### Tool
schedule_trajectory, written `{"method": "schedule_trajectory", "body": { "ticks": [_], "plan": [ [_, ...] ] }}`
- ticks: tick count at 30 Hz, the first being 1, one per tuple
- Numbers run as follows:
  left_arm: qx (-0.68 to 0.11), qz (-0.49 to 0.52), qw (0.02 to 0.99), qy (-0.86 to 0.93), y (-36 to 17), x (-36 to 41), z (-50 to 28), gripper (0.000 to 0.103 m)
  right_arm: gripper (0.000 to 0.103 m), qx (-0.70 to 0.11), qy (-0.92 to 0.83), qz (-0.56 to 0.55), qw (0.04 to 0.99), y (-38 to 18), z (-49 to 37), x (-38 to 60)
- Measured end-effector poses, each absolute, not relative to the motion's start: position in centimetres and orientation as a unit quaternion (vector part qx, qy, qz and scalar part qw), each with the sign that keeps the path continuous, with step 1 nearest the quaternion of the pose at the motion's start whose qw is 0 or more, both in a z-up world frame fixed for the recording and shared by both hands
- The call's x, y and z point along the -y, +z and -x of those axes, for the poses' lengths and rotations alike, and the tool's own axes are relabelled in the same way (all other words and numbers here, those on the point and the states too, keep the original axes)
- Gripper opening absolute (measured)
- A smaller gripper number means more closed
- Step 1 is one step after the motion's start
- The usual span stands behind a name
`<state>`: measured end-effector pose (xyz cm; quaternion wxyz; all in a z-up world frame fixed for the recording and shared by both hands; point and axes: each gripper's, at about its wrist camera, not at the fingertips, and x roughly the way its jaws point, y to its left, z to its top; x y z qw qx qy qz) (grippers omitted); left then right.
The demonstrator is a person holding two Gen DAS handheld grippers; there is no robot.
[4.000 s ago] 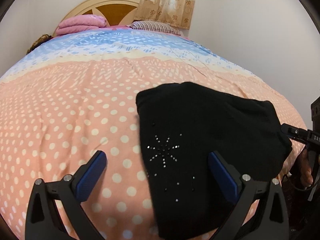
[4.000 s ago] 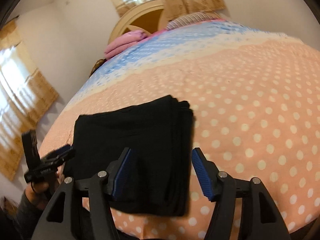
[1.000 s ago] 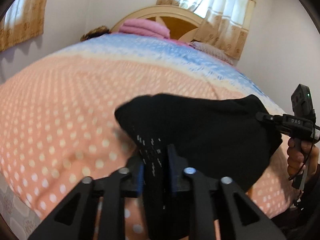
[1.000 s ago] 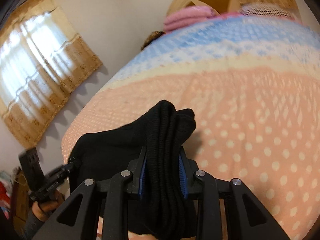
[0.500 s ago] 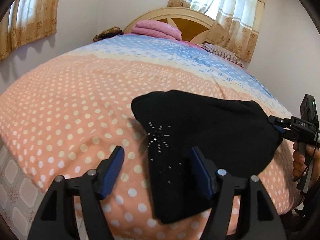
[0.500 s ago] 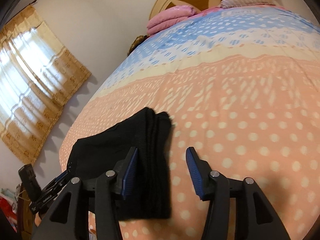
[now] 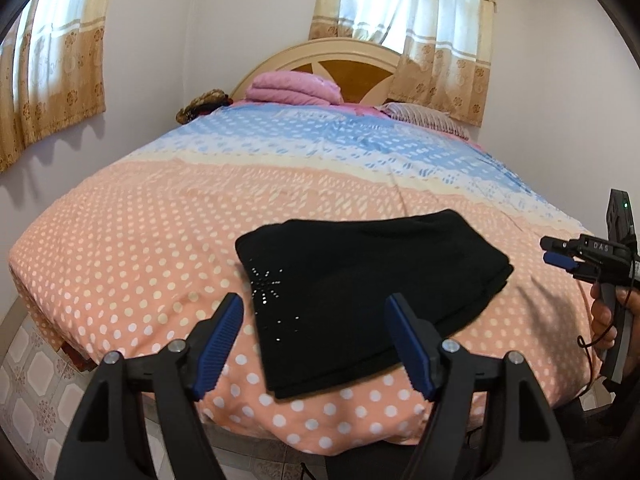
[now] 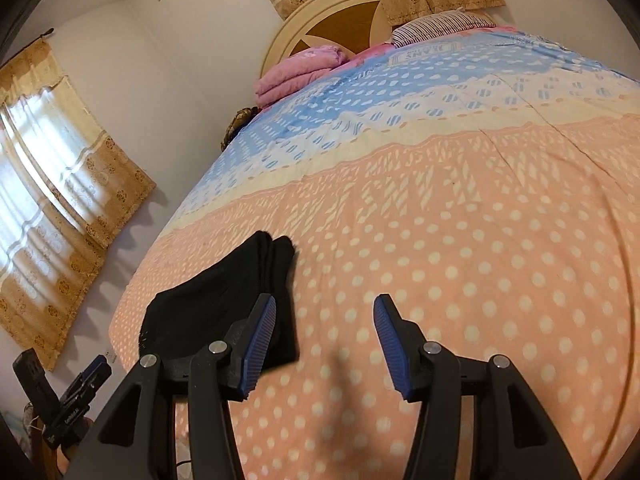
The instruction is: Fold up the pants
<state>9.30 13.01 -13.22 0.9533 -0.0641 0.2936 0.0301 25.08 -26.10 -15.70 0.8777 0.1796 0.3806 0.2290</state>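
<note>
Black pants (image 7: 360, 280) lie folded into a compact rectangle on the peach dotted bedspread (image 7: 140, 240), near the bed's front edge, with a rhinestone star on top. My left gripper (image 7: 315, 304) hovers just short of them, its jaws opening, blue pads clear of the cloth. In the right wrist view the pants (image 8: 224, 300) lie left of my right gripper (image 8: 325, 302), which is open over bare bedspread (image 8: 480, 240). Each gripper shows in the other's view: the right gripper (image 7: 550, 251) in a hand (image 7: 604, 320), the left gripper (image 8: 100, 366) low at the left.
A folded pink blanket (image 7: 294, 88) and a striped pillow (image 7: 424, 118) lie by the wooden headboard (image 7: 348, 60). Curtained windows are on two walls. Tiled floor (image 7: 28, 364) shows below the bed's left corner.
A second ago both grippers were shut on the pants. Both have since let go, opened and drawn back and upward, and the pants now lie flat on the bed.
</note>
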Motion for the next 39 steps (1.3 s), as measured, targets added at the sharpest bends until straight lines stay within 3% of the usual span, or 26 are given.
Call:
{"method": "schedule_trajectory", "body": {
  "ticks": [4, 6, 8, 10, 17, 39],
  "plan": [
    [-0.280, 0.065, 0.957, 0.032, -12.0, -12.5, -8.3, 0.077, 0.053, -0.363, 0.237, -0.152, 0.888, -14.1, -22.3, 25.5],
    [-0.264, 0.058, 0.962, 0.035, -11.1, -12.1, -7.6, 0.083, 0.055, -0.344, 0.246, -0.119, 0.898, -13.0, -20.5, 24.6],
    [-0.248, 0.053, 0.966, 0.039, -10.4, -11.7, -6.9, 0.096, 0.060, -0.321, 0.259, -0.082, 0.907, -11.8, -18.3, 23.6],
    [-0.232, 0.047, 0.971, 0.040, -9.6, -11.2, -6.3, 0.099, 0.063, -0.298, 0.264, -0.043, 0.916, -10.7, -16.3, 22.6],
    [-0.206, 0.030, 0.977, 0.038, -8.1, -10.0, -5.6, 0.102, 0.063, -0.261, 0.260, 0.029, 0.929, -9.0, -12.2, 21.5],
    [-0.214, 0.030, 0.976, 0.037, -8.7, -9.5, -5.8, 0.103, 0.068, -0.240, 0.271, 0.026, 0.932, -8.9, -9.8, 22.4]
  ]
}}
